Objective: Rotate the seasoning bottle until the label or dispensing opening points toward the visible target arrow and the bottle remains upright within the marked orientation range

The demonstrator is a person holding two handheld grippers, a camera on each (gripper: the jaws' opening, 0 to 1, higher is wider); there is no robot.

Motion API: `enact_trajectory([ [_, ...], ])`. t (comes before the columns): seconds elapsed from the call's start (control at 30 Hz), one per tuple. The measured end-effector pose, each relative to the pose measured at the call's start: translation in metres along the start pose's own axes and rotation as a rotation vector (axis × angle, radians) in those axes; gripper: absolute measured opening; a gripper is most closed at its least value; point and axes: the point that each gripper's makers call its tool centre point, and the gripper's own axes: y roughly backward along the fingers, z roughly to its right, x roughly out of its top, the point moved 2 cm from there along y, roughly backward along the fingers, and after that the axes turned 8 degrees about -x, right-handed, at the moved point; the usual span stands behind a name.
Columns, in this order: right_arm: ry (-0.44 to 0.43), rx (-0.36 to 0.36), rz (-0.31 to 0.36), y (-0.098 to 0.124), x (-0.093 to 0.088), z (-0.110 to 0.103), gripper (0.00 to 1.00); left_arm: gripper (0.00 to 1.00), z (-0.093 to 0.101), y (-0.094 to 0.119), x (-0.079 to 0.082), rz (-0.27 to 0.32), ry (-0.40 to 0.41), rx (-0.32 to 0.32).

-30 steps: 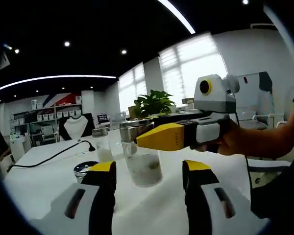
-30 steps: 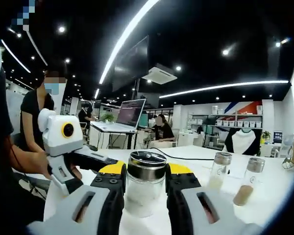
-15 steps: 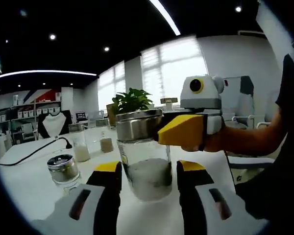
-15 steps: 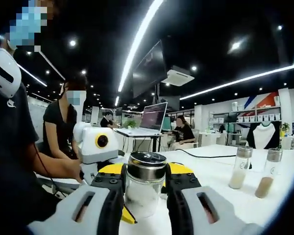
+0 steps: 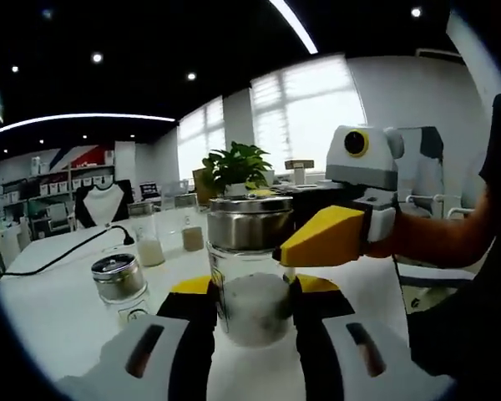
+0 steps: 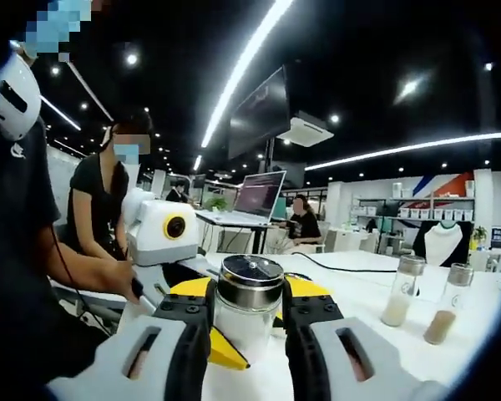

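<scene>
Holding white powder, the seasoning bottle stands upright; left gripper and right gripper both clamp it.

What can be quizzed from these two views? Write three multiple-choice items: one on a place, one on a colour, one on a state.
1. Where is the seasoning bottle in the right gripper view?
A. between that gripper's jaws
B. on a shelf
C. lying on the table

2. What colour are the tips of the right gripper?
A. red
B. yellow
C. green

3. How does the bottle stand in the left gripper view?
A. tipped on its side
B. upside down
C. upright, steel cap on top

Answers:
1 A: both jaws press against the glass sides.
2 B: yellow pads flank the bottle, as on the left gripper.
3 C: the steel cap sits above the white contents, and the left gripper's jaws flank the glass.
</scene>
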Motion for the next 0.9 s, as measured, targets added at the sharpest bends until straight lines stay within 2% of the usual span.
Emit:
enact_trajectory([
  [0.13,0.039,-0.097,0.01,-0.004,0.001,0.0,0.3,0.37,-0.002,0.0,0.002,0.011,0.012,0.053],
  [0.2,0.058,-0.146,-0.001,-0.006,-0.001,0.001,0.3,0.37,-0.006,0.0,0.002,-0.008,-0.025,0.103],
  [0.43,0.056,-0.282,-0.024,-0.012,-0.004,0.004,0.32,0.37,-0.01,-0.003,0.0,-0.017,-0.039,0.178],
  [0.6,0.01,-0.356,-0.034,-0.014,-0.005,0.007,0.32,0.37,-0.012,-0.004,0.001,-0.003,-0.046,0.234],
  [0.67,0.002,-0.39,-0.039,-0.015,-0.007,0.008,0.32,0.37,-0.015,-0.003,0.001,-0.009,-0.087,0.289],
  [0.77,-0.004,-0.449,-0.045,-0.018,-0.007,0.01,0.32,0.37,-0.015,-0.003,0.001,0.004,-0.077,0.315],
  [0.9,0.0,-0.482,-0.066,-0.02,-0.008,0.01,0.32,0.37,-0.017,-0.003,0.0,-0.01,-0.086,0.316],
])
